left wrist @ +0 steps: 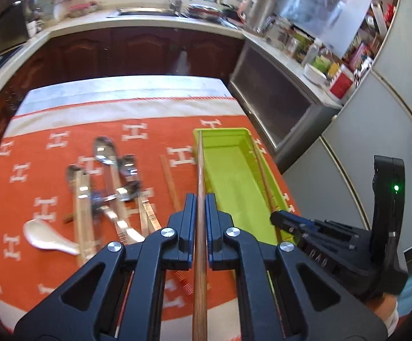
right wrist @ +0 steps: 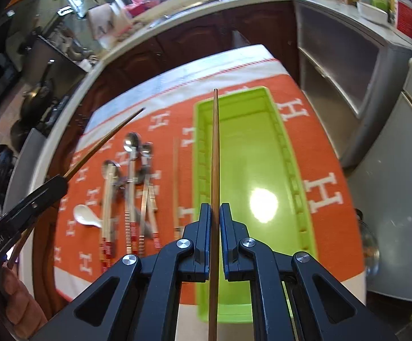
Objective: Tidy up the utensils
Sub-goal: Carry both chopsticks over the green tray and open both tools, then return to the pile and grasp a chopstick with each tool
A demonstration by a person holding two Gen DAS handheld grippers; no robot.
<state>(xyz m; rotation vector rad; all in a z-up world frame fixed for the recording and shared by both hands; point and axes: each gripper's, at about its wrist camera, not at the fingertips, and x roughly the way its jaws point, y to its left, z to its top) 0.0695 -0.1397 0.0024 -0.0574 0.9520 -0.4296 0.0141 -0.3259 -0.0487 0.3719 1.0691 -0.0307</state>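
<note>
Left hand-held gripper clenched on a wooden chopstick, right hand-held gripper grasping another chopstick above the green tray, spoons mid-worktop

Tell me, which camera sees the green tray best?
The right wrist view. It looks down into the green tray, showing nearly the whole bare floor, with only the near end behind the fingers. The left wrist view shows the tray off to one side, its near end hidden behind both grippers.
</note>
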